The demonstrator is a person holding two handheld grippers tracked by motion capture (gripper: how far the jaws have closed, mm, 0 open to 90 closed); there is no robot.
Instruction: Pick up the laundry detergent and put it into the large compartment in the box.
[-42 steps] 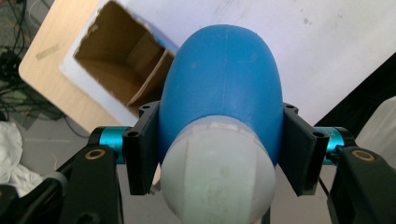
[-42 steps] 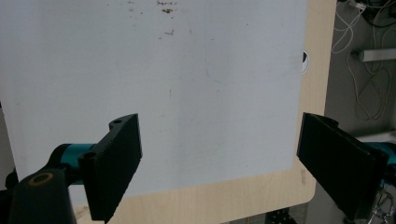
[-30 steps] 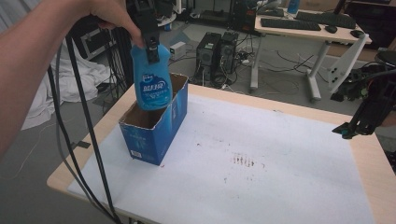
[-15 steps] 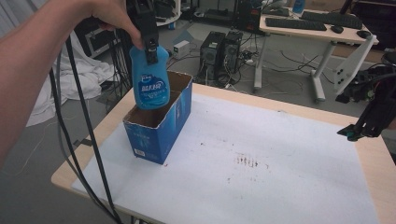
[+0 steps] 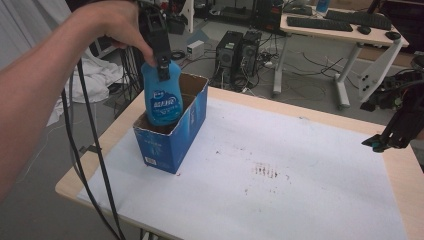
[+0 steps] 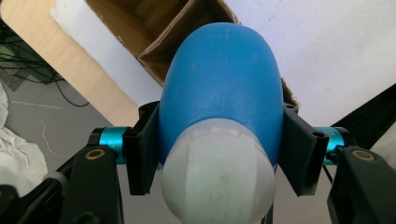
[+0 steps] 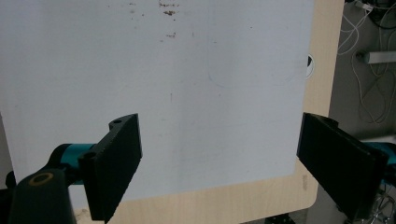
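A blue bottle [image 5: 162, 98] with a white label hangs neck-up with its lower part inside an open blue cardboard box [image 5: 187, 127] at the table's left. My left gripper [image 5: 161, 64] is shut on the bottle's neck from above. In the left gripper view the bottle [image 6: 223, 88] sits between both black jaws, its whitish cap [image 6: 217, 175] nearest the camera, the brown box interior [image 6: 154, 28] beyond. My right gripper [image 5: 381, 145] hovers open over the table's right edge; in its own view the right gripper [image 7: 218, 163] has wide-apart jaws with nothing between them.
A white sheet [image 5: 280, 175] with small reddish stains covers the wooden table [image 5: 107, 145]. Black cables [image 5: 82, 140] trail from the left hand past the table's left edge. Desks, computer towers and wires stand on the floor behind. The sheet [image 7: 187, 84] lies below the right gripper.
The left gripper has lowered the bottle deeper into the box. The right gripper has drifted slightly down at the right edge.
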